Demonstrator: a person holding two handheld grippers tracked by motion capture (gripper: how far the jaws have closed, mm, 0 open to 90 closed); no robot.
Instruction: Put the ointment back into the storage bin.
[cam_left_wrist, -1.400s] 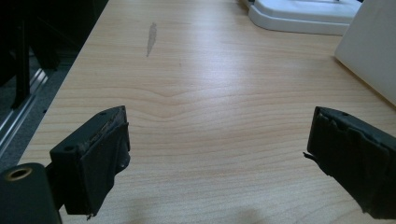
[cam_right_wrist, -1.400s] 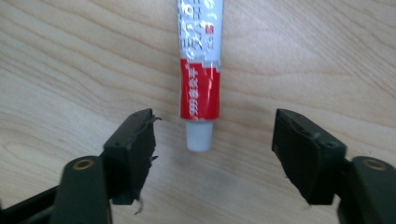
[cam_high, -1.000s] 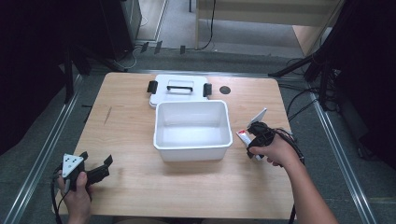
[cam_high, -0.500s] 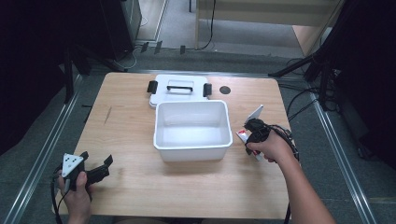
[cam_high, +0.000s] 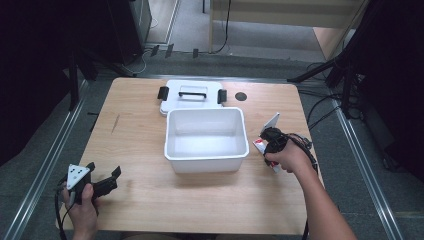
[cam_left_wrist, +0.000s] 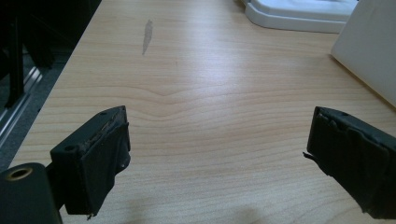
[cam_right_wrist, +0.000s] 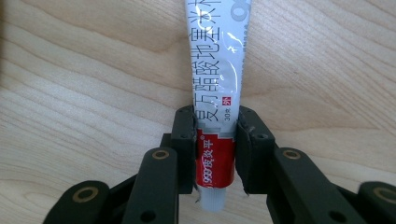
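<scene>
A white and red ointment tube (cam_right_wrist: 219, 84) is clamped near its red cap end between the jaws of my right gripper (cam_right_wrist: 215, 140). From above, that right gripper (cam_high: 272, 139) sits just right of an open white plastic bin (cam_high: 206, 160), and the tube (cam_high: 270, 124) sticks up and away from the hand. My left gripper (cam_high: 102, 181) rests near the table's front left corner, its jaws spread wide. In the left gripper view the left gripper (cam_left_wrist: 219, 154) has only bare wood between its pads.
The bin's white lid (cam_high: 191, 95) with black clips lies flat behind the bin. A small dark round hole (cam_high: 241, 96) is in the tabletop beside the lid. Black stands and cables surround the wooden table (cam_high: 135, 130).
My right gripper has moved a little left and farther back, closer to the bin's right wall, with the tube in it. The left gripper has stayed put.
</scene>
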